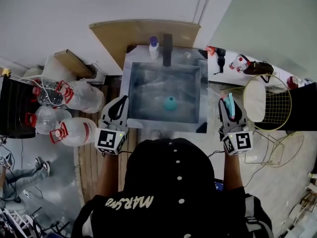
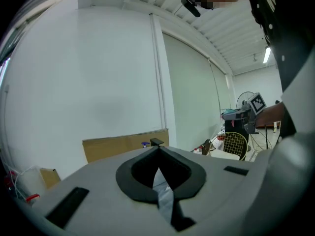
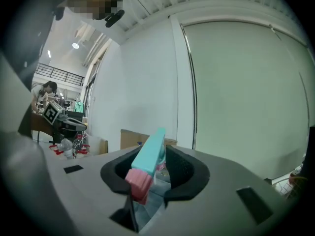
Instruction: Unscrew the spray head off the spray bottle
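Observation:
A teal spray bottle (image 1: pixel 170 103) without its head stands in the steel sink (image 1: pixel 136 90), seen in the head view. My right gripper (image 1: pixel 229 104) hovers at the sink's right edge, shut on the teal spray head (image 1: pixel 230 103). In the right gripper view the spray head (image 3: pixel 150 156), with its pink nozzle end toward the camera, sits clamped between the black pads, pointing level at the wall. My left gripper (image 1: pixel 118 104) is held at the sink's left edge. Its jaws (image 2: pixel 158 154) are shut with nothing between them.
Large water jugs (image 1: pixel 74 95) with red handles lie on the floor to the left. A wire chair (image 1: pixel 275 103) stands to the right. A white bottle with a blue cap (image 1: pixel 154 47) and a black faucet (image 1: pixel 167 48) stand at the sink's back rim, with cardboard (image 1: pixel 143 33) behind.

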The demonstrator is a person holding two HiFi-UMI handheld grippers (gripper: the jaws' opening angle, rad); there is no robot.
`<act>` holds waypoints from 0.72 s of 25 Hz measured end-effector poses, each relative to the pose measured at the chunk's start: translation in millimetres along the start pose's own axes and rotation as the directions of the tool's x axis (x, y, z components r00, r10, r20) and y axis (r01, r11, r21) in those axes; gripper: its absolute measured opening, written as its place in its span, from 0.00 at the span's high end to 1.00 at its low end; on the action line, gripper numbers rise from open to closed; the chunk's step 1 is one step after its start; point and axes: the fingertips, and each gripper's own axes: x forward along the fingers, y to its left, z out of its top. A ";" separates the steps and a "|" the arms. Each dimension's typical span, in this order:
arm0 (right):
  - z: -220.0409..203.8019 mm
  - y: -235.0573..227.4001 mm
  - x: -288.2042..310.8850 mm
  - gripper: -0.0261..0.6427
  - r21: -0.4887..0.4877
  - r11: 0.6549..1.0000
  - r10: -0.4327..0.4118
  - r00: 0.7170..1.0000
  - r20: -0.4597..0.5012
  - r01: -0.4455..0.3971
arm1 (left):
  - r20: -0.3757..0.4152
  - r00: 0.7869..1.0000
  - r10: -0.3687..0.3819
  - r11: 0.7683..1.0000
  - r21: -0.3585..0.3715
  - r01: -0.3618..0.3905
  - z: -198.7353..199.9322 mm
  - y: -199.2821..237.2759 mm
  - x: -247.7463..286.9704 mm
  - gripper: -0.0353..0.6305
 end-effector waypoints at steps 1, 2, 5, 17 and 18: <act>0.0 -0.3 -0.7 0.75 0.007 1.000 -0.007 1.000 0.001 0.007 | -0.001 1.000 0.003 1.000 -0.001 -0.003 -0.6 -0.1 0.2 0.91; 0.7 -0.2 -0.9 0.75 0.013 1.000 -0.011 1.000 0.001 0.011 | -0.005 1.000 0.006 1.000 0.000 -0.006 -1.6 0.1 0.6 0.91; 4.9 2.1 -1.5 0.75 0.015 1.000 -0.014 1.000 0.006 0.014 | -0.009 1.000 0.011 1.000 0.022 -0.011 -3.2 0.6 1.5 0.91; 10.7 16.1 1.7 0.75 0.002 1.000 -0.010 1.000 0.011 0.010 | 0.003 1.000 0.005 1.000 0.024 -0.005 -1.4 -3.6 -4.0 0.91; 11.5 16.9 1.7 0.75 0.005 1.000 -0.009 1.000 0.014 0.008 | 0.003 1.000 0.005 1.000 0.024 -0.005 -1.6 -3.3 -4.5 0.91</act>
